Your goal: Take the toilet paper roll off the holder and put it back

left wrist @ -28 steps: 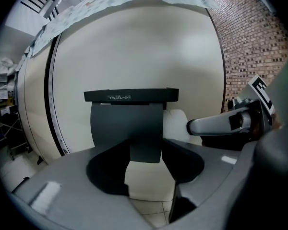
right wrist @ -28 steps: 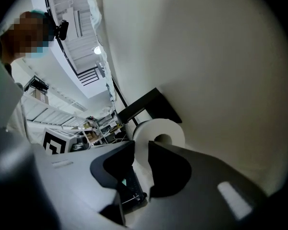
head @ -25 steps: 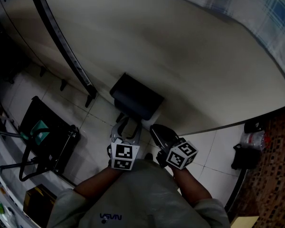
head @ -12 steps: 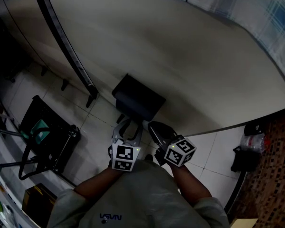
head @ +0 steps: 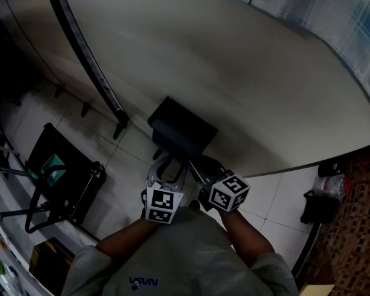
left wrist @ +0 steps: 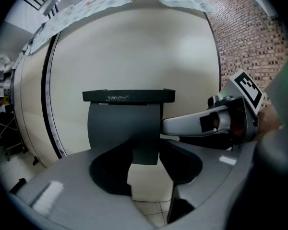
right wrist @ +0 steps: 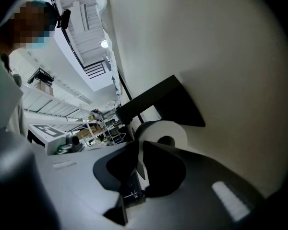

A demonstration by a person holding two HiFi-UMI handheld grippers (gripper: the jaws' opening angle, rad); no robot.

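A black holder (head: 182,130) is fixed to a curved cream wall. Its flat lid (left wrist: 128,96) covers the toilet paper roll (left wrist: 124,122), which looks grey in shadow here and white in the right gripper view (right wrist: 162,128). A loose flap of paper (left wrist: 145,153) hangs below the roll. My left gripper (left wrist: 146,150) sits under the roll with that flap between its jaws; the jaws are closing and the pads stand apart from it. My right gripper (right wrist: 139,147) is at the roll's right end by the core hole (right wrist: 166,140), its jaws nearly together with nothing seen between them.
A dark rail (head: 86,60) runs down the curved wall. A black wire rack (head: 61,177) and a cardboard box (head: 46,258) stand on the tiled floor at left. Bottles (head: 325,184) sit at right near a brick floor patch. Brick wall (left wrist: 249,37) lies beyond.
The right gripper has moved left and up, closer to the holder's right end. The left gripper has stayed under the holder, its jaws a little narrower.
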